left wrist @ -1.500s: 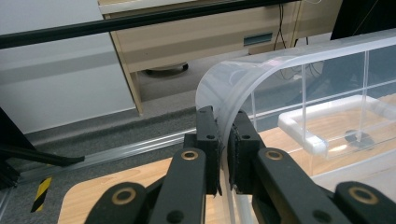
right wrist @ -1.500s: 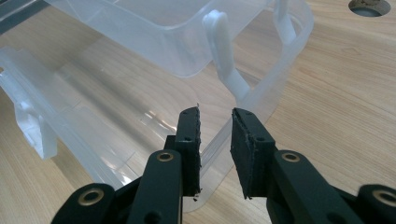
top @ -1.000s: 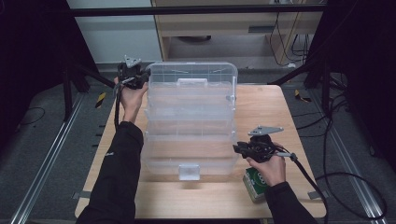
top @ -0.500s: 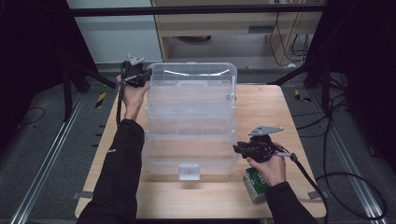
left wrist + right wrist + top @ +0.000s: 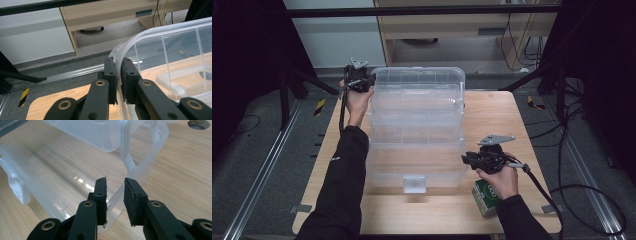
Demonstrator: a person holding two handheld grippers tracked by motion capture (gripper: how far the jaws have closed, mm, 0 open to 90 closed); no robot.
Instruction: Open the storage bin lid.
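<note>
A large clear plastic storage box (image 5: 417,125) with stacked trays stands opened out in the middle of the wooden table (image 5: 497,112). My left gripper (image 5: 368,82) is at its far left corner, shut on the thin clear rim (image 5: 150,32) of the raised top section; in the left gripper view the jaws (image 5: 118,72) pinch that rim between the pads. My right gripper (image 5: 466,160) sits low against the box's near right side. In the right gripper view it (image 5: 115,192) is open, with a clear plastic edge (image 5: 140,172) running down into the gap, untouched by the pads.
A green packet (image 5: 486,196) lies on the table under my right hand, near the front right edge. A white latch (image 5: 414,184) sits at the box's front. Beyond the table are a grey floor, metal rails (image 5: 262,170) and a wooden cabinet (image 5: 452,30).
The left gripper has edged slightly toward the box's far corner with the rim still in it. The right gripper has stayed put.
</note>
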